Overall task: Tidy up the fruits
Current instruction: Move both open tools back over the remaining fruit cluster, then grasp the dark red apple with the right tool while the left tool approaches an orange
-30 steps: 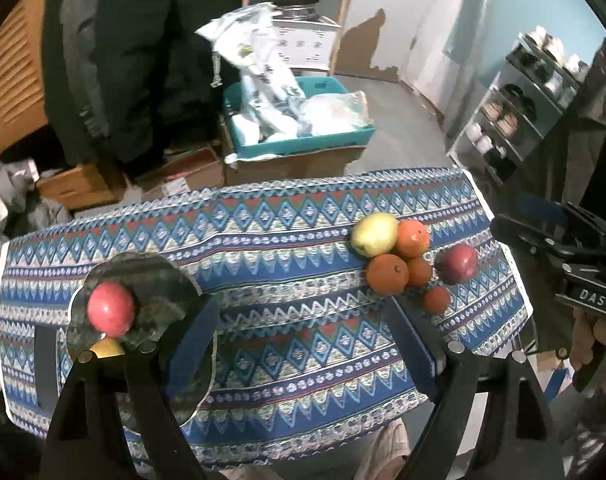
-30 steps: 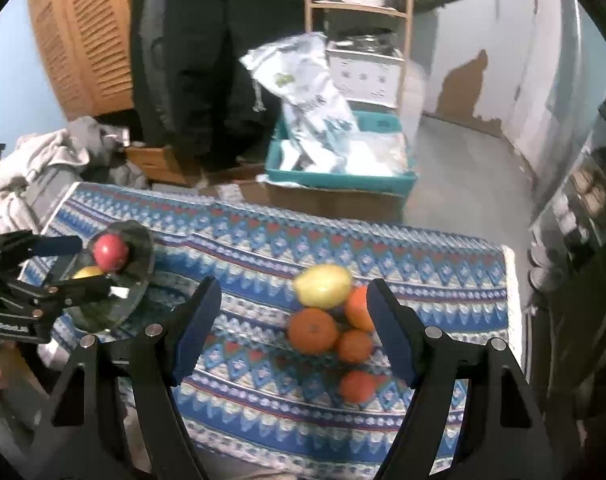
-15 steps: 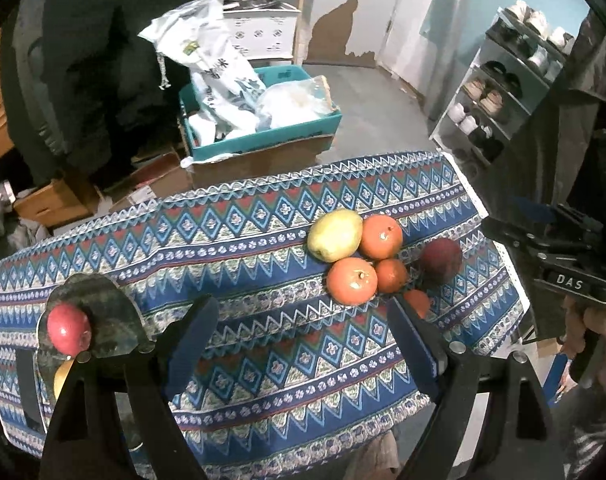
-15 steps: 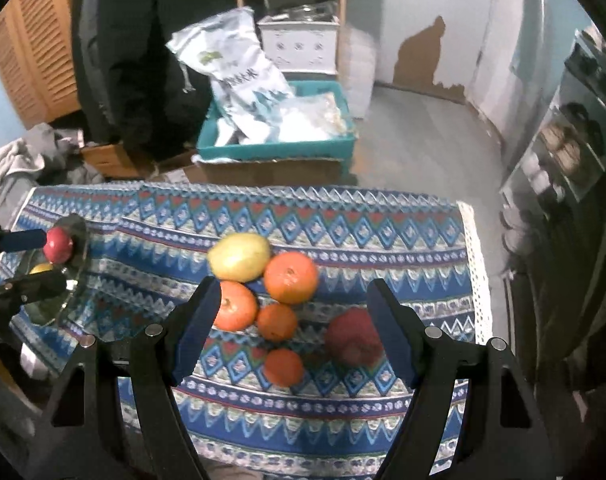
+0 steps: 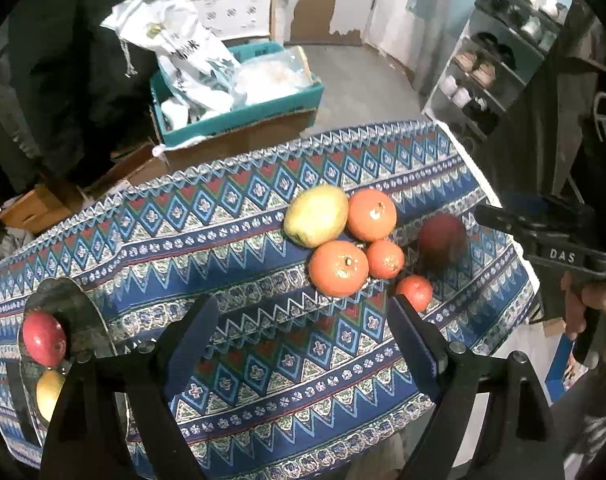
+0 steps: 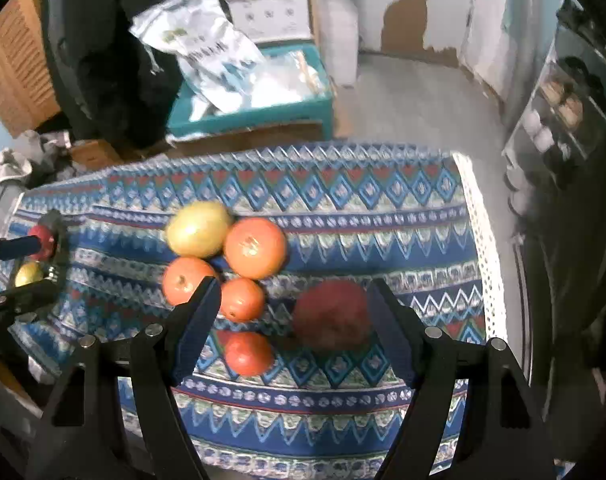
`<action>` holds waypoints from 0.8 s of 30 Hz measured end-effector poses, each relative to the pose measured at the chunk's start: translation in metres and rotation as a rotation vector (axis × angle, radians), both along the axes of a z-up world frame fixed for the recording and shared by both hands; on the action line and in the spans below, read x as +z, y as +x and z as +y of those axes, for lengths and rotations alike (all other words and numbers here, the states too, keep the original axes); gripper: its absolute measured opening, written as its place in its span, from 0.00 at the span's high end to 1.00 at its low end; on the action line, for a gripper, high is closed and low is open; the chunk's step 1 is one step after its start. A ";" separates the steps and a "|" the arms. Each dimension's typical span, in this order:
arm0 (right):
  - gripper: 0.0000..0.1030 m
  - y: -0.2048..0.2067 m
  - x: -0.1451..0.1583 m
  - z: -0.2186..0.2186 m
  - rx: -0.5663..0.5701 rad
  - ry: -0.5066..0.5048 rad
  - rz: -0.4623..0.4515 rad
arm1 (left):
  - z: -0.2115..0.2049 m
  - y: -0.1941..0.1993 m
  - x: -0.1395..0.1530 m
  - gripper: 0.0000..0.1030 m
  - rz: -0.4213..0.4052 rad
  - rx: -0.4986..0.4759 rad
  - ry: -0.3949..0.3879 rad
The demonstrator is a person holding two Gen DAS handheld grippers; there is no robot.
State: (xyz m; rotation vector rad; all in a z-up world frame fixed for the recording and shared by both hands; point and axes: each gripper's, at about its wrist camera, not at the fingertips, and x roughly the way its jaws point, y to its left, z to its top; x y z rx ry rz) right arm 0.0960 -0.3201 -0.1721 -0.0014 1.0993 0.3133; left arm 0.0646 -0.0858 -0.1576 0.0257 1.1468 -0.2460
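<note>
A cluster of fruit lies on the patterned tablecloth [image 5: 243, 240]: a yellow-green fruit [image 5: 317, 215], several oranges such as the large one [image 5: 339, 268], and a dark red fruit [image 5: 442, 238]. My left gripper [image 5: 303, 336] hangs open above the cloth just in front of the cluster, with nothing between its fingers. My right gripper [image 6: 295, 328] is open above the cluster's right end. In its view the blurred red fruit [image 6: 333, 314] and a small orange [image 6: 248, 353] appear between its fingers, untouched. A glass plate [image 5: 75, 312] at the left holds a red apple [image 5: 44, 338] and a yellow fruit [image 5: 50, 392].
Beyond the table's far edge a teal crate [image 5: 239, 108] with bags sits on cardboard boxes. A shoe rack [image 5: 495, 68] stands at the right. A hand [image 5: 599, 320] holds the right gripper past the table's right edge. Dark clothing hangs at the back left.
Both grippers came down toward the table and nearer the fruit cluster. The right gripper's view slid right, so the red fruit now shows between its fingers. Both sets of jaws stayed open.
</note>
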 end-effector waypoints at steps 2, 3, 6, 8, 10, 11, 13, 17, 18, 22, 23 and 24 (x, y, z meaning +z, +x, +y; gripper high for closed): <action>0.26 0.003 -0.007 -0.002 -0.004 0.008 0.020 | -0.003 0.003 -0.005 0.15 0.004 -0.002 -0.001; 0.26 0.004 -0.011 -0.003 -0.006 0.006 0.029 | -0.006 0.005 -0.009 0.15 0.011 -0.003 -0.005; 0.26 0.009 -0.022 -0.004 -0.006 -0.007 0.053 | -0.015 0.014 -0.023 0.15 0.039 -0.008 -0.023; 0.26 0.011 -0.029 -0.004 -0.008 -0.017 0.063 | -0.023 0.018 -0.033 0.15 0.049 -0.017 -0.023; 0.26 0.015 -0.041 -0.007 -0.014 -0.018 0.083 | -0.032 0.024 -0.043 0.15 0.059 -0.036 -0.018; 0.26 0.016 -0.045 -0.008 -0.020 -0.018 0.091 | -0.036 0.027 -0.048 0.15 0.064 -0.041 -0.014; 0.26 0.018 -0.057 -0.013 -0.028 -0.008 0.114 | -0.039 0.032 -0.057 0.15 0.075 -0.039 -0.015; 0.26 0.023 -0.075 -0.018 -0.022 -0.006 0.151 | -0.045 0.045 -0.080 0.15 0.113 -0.030 -0.028; 0.26 0.024 -0.081 -0.018 -0.020 -0.001 0.166 | -0.047 0.048 -0.086 0.15 0.121 -0.032 -0.027; 0.26 0.026 -0.094 -0.019 -0.023 -0.002 0.188 | -0.051 0.056 -0.104 0.15 0.152 -0.040 -0.027; 0.26 0.026 -0.096 -0.020 -0.022 0.004 0.190 | -0.052 0.057 -0.108 0.15 0.161 -0.035 -0.030; 0.26 0.026 -0.099 -0.020 -0.021 0.011 0.190 | -0.052 0.059 -0.112 0.15 0.171 -0.029 -0.036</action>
